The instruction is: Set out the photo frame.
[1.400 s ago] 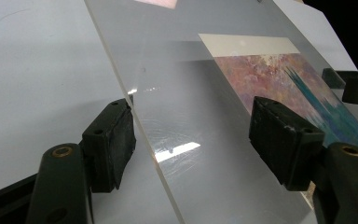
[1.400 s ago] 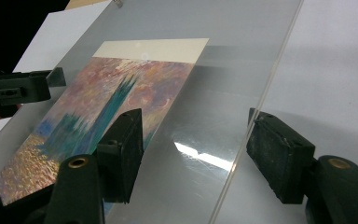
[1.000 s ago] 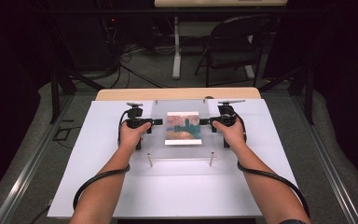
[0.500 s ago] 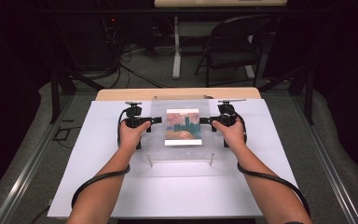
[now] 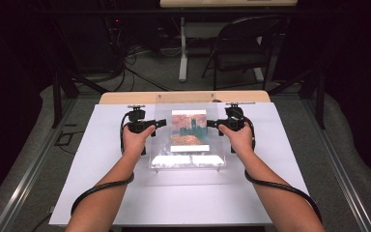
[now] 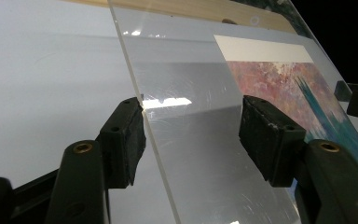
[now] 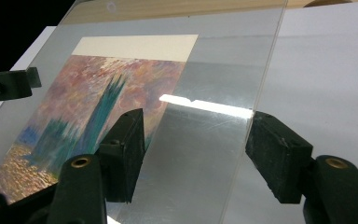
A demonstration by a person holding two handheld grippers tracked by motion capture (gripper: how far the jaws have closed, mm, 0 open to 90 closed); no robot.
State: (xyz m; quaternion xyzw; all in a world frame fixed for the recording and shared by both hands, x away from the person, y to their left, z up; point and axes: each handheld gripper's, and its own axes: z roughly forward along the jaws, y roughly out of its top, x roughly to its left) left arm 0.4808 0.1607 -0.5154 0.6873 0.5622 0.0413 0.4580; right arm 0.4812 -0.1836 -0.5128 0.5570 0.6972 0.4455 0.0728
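A clear acrylic panel carries a painted print of towers under a pink sky. Its far edge is tilted up off the white board, and its near edge stays low on small posts. My left gripper is at the panel's left edge and my right gripper at its right edge. In the left gripper view the left gripper's jaws stand wide and have just been closing. The panel's edge runs between them, against one pad. The right gripper also stands wide astride the other edge.
The white board covers a wooden table whose far strip shows behind the panel. Black cables trail from both grippers along the forearms. A dark chair and a table leg stand on the floor beyond.
Both hands have risen a little, and the panel's far edge has come up with them. The print now faces the camera more steeply.
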